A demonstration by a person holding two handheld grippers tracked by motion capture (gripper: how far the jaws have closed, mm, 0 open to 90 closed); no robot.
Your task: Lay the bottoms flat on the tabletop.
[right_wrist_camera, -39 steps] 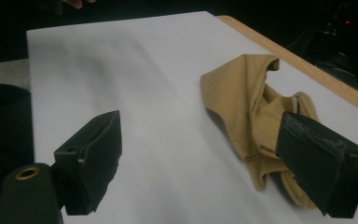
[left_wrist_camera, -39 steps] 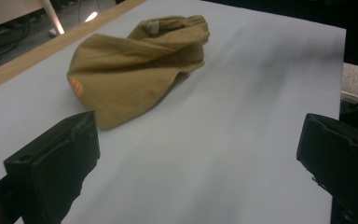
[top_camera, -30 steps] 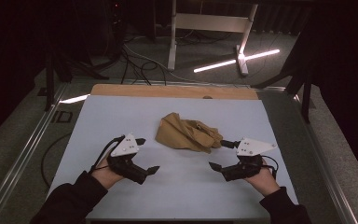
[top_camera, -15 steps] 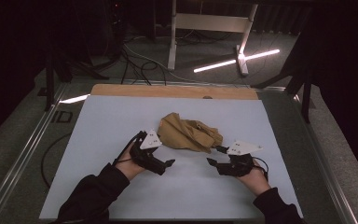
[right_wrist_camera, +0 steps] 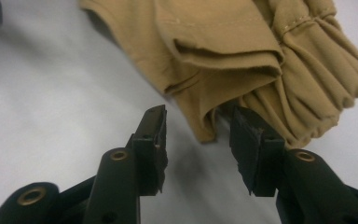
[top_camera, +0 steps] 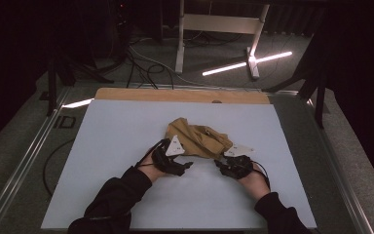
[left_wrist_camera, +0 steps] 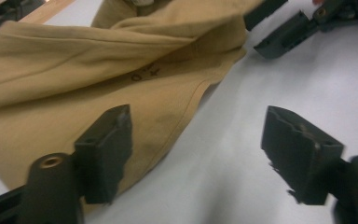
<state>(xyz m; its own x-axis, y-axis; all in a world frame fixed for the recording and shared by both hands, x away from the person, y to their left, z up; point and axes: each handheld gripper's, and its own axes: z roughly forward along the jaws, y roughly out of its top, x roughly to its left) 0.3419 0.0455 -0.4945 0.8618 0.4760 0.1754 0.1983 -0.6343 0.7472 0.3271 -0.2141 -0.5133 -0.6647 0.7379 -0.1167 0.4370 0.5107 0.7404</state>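
Observation:
A crumpled tan cloth point(top_camera: 197, 139) lies at the middle of the white tabletop point(top_camera: 121, 126). My left gripper point(top_camera: 187, 166) is low at the cloth's near left edge. In the left gripper view its jaws point(left_wrist_camera: 198, 140) stand open and have just been closing, one finger point(left_wrist_camera: 105, 147) over the cloth point(left_wrist_camera: 98, 79) and the other over bare table, with the hem between them. My right gripper point(top_camera: 219, 165) is at the near right edge. Its jaws point(right_wrist_camera: 200, 133) have also been closing and stand narrowly open around a folded cloth corner point(right_wrist_camera: 204, 122), a gap showing at the left pad.
A wooden strip point(top_camera: 180, 95) runs along the table's far edge. Beyond it stand a white frame point(top_camera: 219, 24), floor cables point(top_camera: 141, 58) and a glowing light bar point(top_camera: 246, 63). A metal rail point(top_camera: 24, 165) borders the left side. The right gripper point(left_wrist_camera: 298, 23) shows across the cloth in the left gripper view.
Both hands have moved in to the cloth's near edge and sunk lower, the left one travelling right the farthest. Both pairs of jaws look narrower than before.

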